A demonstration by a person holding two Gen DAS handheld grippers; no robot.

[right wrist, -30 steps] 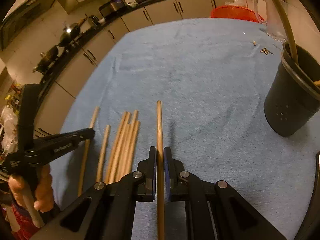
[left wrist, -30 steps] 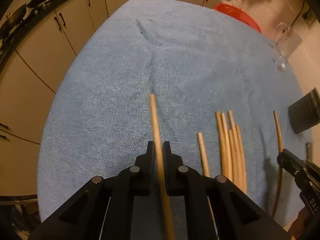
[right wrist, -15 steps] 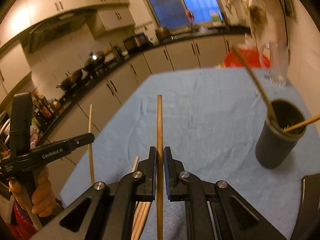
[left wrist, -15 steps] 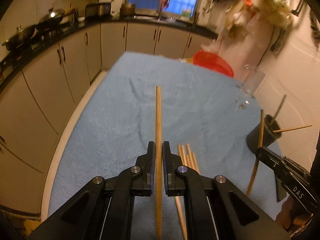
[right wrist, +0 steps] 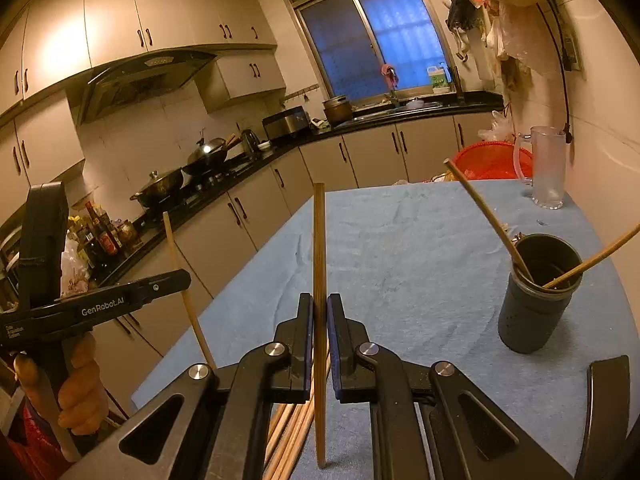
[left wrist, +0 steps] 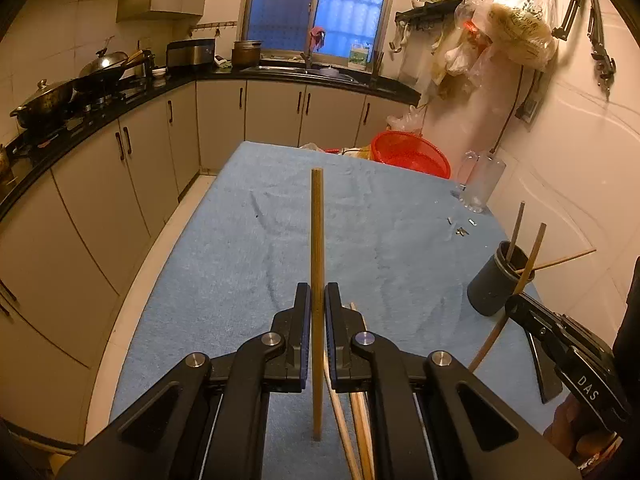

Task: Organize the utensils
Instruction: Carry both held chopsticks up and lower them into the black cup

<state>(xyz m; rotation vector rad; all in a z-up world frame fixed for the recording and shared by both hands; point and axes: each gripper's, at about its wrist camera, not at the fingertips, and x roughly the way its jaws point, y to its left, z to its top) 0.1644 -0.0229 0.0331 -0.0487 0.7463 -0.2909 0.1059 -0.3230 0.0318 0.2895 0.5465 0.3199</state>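
Now the dark holder (right wrist: pixel 536 304) on the blue cloth (right wrist: pixel 400 264) holds two chopsticks.
Each gripper, left gripper (left wrist: pixel 317 312) and right gripper (right wrist: pixel 319 320), pinches one chopstick; loose chopsticks (right wrist: pixel 288 432) lie below.

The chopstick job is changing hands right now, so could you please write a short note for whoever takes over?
Left gripper: shut on one chopstick, clear of the table.
Right gripper: shut on another chopstick, also lifted.
Dark holder cup stands at the right on the blue cloth, with a few sticks already leaning in it.
Left: drop both held chopsticks into the cup, then collect the loose chopsticks lying below the grippers.
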